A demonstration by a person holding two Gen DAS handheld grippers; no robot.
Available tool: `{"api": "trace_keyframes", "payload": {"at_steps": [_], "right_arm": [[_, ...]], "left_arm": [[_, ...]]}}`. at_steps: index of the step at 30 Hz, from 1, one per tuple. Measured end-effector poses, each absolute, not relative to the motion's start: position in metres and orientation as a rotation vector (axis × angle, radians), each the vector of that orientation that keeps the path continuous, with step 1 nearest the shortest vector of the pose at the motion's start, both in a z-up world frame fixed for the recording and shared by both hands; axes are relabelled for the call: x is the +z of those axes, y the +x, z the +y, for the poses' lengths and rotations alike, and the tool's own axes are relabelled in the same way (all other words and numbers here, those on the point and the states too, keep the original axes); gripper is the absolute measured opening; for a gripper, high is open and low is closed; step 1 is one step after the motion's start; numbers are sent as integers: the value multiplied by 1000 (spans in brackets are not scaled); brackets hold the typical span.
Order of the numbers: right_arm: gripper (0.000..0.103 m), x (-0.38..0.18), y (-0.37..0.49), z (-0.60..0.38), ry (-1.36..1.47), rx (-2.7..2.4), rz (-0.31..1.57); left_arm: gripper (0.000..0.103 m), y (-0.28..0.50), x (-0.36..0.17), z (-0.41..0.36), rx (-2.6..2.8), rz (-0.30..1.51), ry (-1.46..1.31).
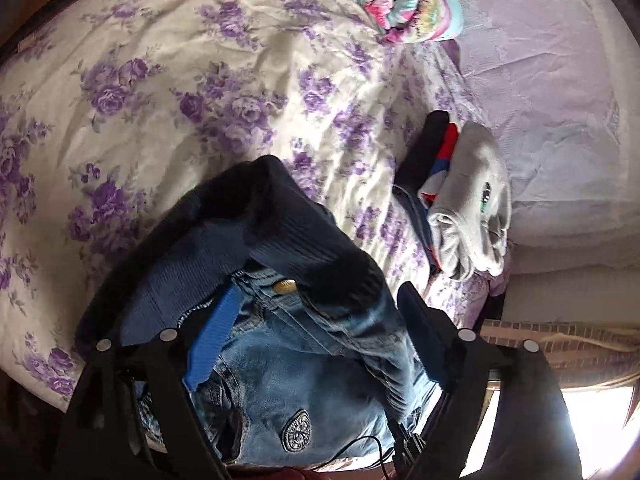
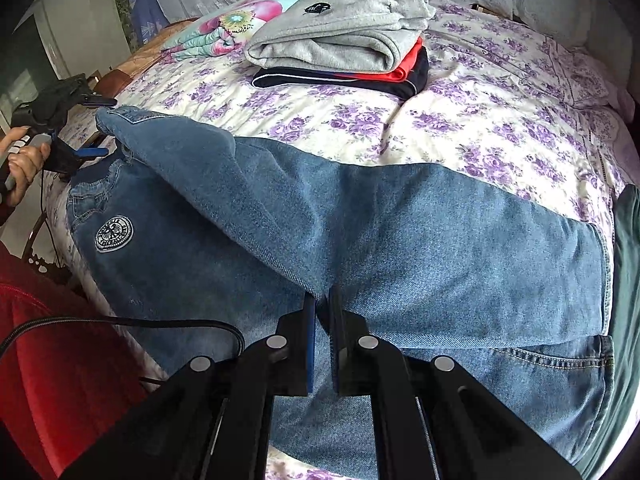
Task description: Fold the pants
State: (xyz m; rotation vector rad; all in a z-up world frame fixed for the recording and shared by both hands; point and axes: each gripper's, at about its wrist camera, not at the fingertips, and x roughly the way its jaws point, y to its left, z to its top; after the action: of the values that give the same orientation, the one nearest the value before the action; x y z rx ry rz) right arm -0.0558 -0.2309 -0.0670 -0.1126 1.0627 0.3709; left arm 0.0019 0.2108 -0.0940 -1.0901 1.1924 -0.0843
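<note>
Blue jeans (image 2: 360,232) lie across the floral bed, one leg folded over the other, a round patch (image 2: 114,234) near the waist at left. My right gripper (image 2: 322,300) is shut on the folded denim edge at the near side. My left gripper (image 1: 316,300) is open around the waist end of the jeans (image 1: 288,368), where the dark ribbed waistband (image 1: 248,232) bunches up between its fingers. It also shows in the right wrist view (image 2: 86,140), held by a hand at the far left.
A stack of folded clothes, grey sweatshirt on top (image 2: 340,32), sits at the back of the bed (image 2: 500,112). A colourful folded blanket (image 2: 228,28) lies behind it. The bed's edge and a red sleeve (image 2: 48,340) are at left.
</note>
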Motion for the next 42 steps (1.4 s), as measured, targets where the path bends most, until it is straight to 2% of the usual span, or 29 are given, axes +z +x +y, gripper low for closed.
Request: {"api": "trace_keyframes", "payload": {"at_steps": [1,2,4,8,10,12,17,20,22,28,30,35,37,42], "right_arm": [[6,-67,-56,-231,-117,372,1061],[6,-65,-56,-230,-122,372,1059],[6,-53,-56,-231,-131,376,1037],[6,-12,-61,-239,-163,394,990],[6,-4,-71,-240,-195,436,1022],[6,-13,-81,-237,-214,477,1101],[7,-82,-90,-229,-131,492,1277],[7,-103,-87,-234,-39,468,1300],[7,-103,-86,-235,-25,466,1305],[7,-109,-87,-236,-5,454,1302],[7,-110,-87,-237,13,444,1298],[7,-109,-92,-240,28,425,1284],[7,-109,-93,-242,42,416,1277],[7,-111,-96,-246,81,399,1265]], "left_arm": [[43,5,-100,211,-99,1199,-1121],[22,7,-103,211,-105,1211,-1137],[19,8,-91,212,-122,1185,-1120],[18,-7,-37,204,-308,1146,-913],[19,-22,-32,204,-377,1184,-836],[19,-36,-45,208,-401,1234,-799],[19,-68,-132,215,-250,1415,-781],[21,-78,-145,224,-256,1384,-891],[21,-81,-136,227,-243,1388,-890],[24,-72,-55,202,-387,1249,-626],[42,-65,-37,177,-432,1211,-513],[44,-54,-27,159,-421,1149,-487],[44,-53,-27,180,-384,1148,-532],[42,-62,-55,253,-132,1275,-529]]}}
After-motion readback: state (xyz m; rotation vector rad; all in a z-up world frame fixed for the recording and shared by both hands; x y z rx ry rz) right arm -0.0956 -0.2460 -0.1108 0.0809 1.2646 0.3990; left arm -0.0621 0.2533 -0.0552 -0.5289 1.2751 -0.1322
